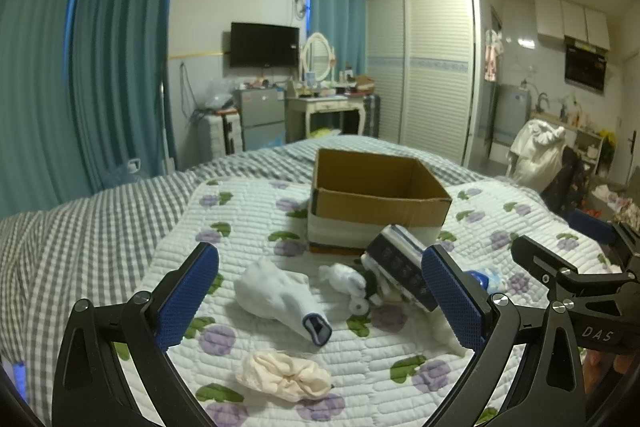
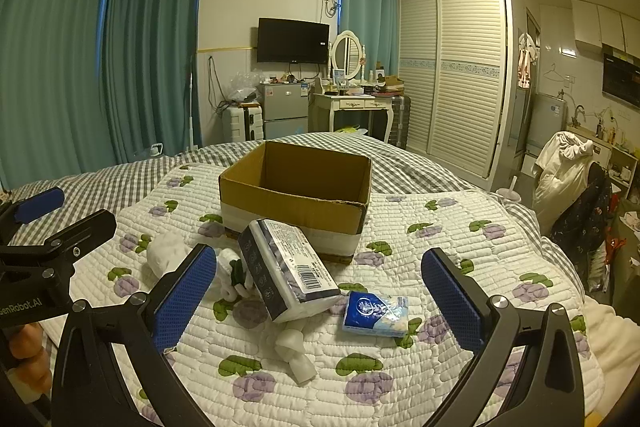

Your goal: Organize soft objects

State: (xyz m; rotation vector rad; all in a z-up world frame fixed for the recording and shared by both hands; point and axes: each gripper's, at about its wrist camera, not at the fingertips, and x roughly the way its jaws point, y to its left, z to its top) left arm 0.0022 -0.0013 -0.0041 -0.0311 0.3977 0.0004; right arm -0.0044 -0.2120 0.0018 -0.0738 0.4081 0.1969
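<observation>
Tissue pack lies dead ahead of my right gripper, long axis slanting away leftward toward the box; both grippers gape empty, the left gripper farther off.

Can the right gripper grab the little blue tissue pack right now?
Probably yes. The right gripper is open, and the small blue tissue pack lies flat on the quilt between its fingers, with nothing on top; the big tissue pack only sits beside it.

A home studio bedroom: a bed with a floral quilt, teal curtains, a wall-mounted television, a vanity table, a louvred wardrobe and a kitchen corner.
</observation>
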